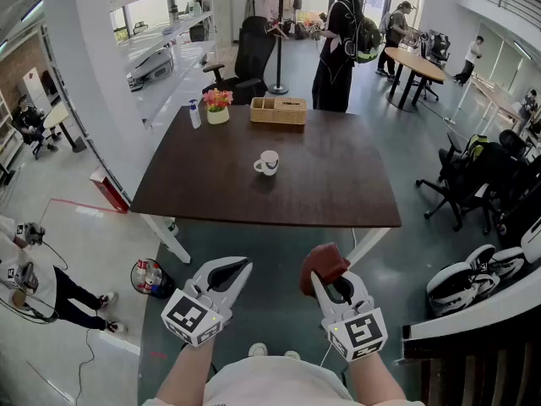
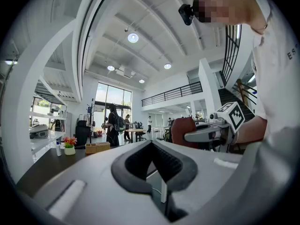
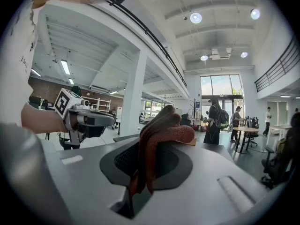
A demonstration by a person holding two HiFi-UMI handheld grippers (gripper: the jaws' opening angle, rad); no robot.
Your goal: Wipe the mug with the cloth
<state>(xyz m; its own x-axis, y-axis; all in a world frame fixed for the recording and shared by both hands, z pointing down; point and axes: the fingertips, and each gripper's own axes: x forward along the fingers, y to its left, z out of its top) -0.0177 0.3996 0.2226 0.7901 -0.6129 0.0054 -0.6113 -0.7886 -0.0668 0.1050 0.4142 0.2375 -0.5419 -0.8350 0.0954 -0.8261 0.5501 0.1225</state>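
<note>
A white mug (image 1: 267, 163) stands near the middle of the dark brown table (image 1: 203, 184), well ahead of both grippers. My right gripper (image 1: 317, 276) is held in front of the table's near edge, shut on a bunched red-brown cloth (image 1: 323, 262). The right gripper view shows the cloth (image 3: 161, 130) pinched between the pads and bulging over the jaws. My left gripper (image 1: 243, 264) is beside it on the left, fingertips together with nothing between them. The left gripper view shows the right gripper (image 2: 187, 137) and the cloth (image 2: 182, 130) close by.
At the table's far end stand a wicker box (image 1: 278, 110), a flower pot (image 1: 217, 106) and a small bottle (image 1: 194, 114). A person in black (image 1: 336, 45) stands beyond the table next to an office chair (image 1: 251, 57). More chairs (image 1: 473, 176) stand at the right.
</note>
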